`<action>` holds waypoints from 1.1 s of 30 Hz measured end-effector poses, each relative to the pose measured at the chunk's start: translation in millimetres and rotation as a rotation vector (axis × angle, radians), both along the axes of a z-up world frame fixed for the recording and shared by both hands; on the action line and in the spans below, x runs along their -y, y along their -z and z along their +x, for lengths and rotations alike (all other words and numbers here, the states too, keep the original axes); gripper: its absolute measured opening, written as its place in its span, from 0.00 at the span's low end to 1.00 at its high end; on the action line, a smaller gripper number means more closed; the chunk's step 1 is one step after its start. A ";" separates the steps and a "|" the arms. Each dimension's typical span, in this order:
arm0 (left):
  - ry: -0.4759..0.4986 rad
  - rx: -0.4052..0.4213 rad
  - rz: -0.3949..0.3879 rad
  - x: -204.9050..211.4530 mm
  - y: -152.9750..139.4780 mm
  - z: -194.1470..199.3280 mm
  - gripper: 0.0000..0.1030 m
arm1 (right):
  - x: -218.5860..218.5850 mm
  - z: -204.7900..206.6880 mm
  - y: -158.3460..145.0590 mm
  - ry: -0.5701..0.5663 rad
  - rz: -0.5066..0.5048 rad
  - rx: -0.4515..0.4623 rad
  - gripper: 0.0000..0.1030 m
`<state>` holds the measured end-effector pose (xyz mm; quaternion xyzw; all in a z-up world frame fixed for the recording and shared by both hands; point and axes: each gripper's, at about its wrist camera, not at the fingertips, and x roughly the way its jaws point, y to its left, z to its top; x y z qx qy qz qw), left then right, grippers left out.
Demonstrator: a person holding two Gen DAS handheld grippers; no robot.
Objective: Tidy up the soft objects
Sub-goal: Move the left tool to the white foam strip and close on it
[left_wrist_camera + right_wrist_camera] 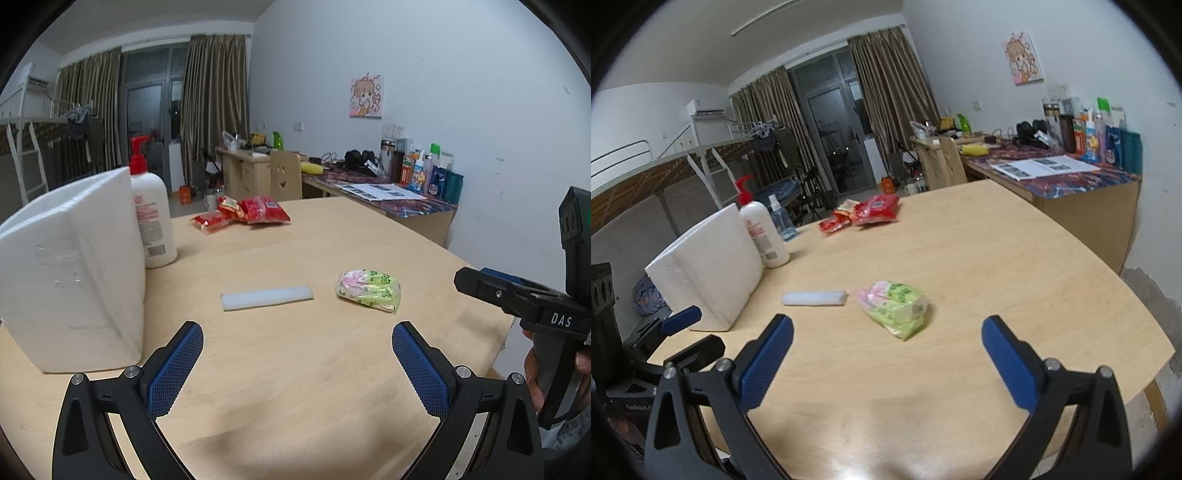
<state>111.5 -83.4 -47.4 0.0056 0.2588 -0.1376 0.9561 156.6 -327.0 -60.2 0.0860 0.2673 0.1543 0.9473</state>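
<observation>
1. The green packet [894,309] is lying on the table [1015,266], ahead of the right gripper [887,360] and close to the centre line between its blue pads [768,362]. It is a crumpled, soft-looking bag, with its long axis running diagonally from far-left to near-right in the right wrist view.
2. Just to its left, apart from it, the white strip [814,298] is lying flat with its long axis running left to right, square across both grippers' line of reach.
3. In the left wrist view the strip [266,297] is sitting almost straight ahead of the left gripper [297,367], while the packet [368,290] is lying ahead and to the right.
4. So the left gripper is looking better placed for the strip and the right gripper for the packet; that is my judgement.
5. Both grippers are hanging over the near table edge with jaws spread wide and nothing between them.
6. For the strip, closing across its short width would need the jaws turned, since their gap is lining up with its length.
7. Further out, a white foam block [74,266] is standing at the left, a pump bottle [153,218] beside it.
8. Red packets [243,213] are lying at the far side, well apart from both grippers.
</observation>
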 end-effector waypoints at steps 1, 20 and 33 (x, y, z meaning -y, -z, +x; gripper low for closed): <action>0.000 -0.008 -0.003 1.8 0.8 5.1 0.99 | 1.9 2.4 1.1 0.002 -0.002 -0.006 1.00; 0.005 -0.129 0.013 21.6 9.8 72.9 0.99 | 14.3 44.5 22.1 -0.025 -0.043 -0.120 1.00; -0.050 -0.347 -0.050 -0.1 29.9 141.5 0.97 | -9.6 86.1 26.7 -0.135 -0.086 -0.176 1.00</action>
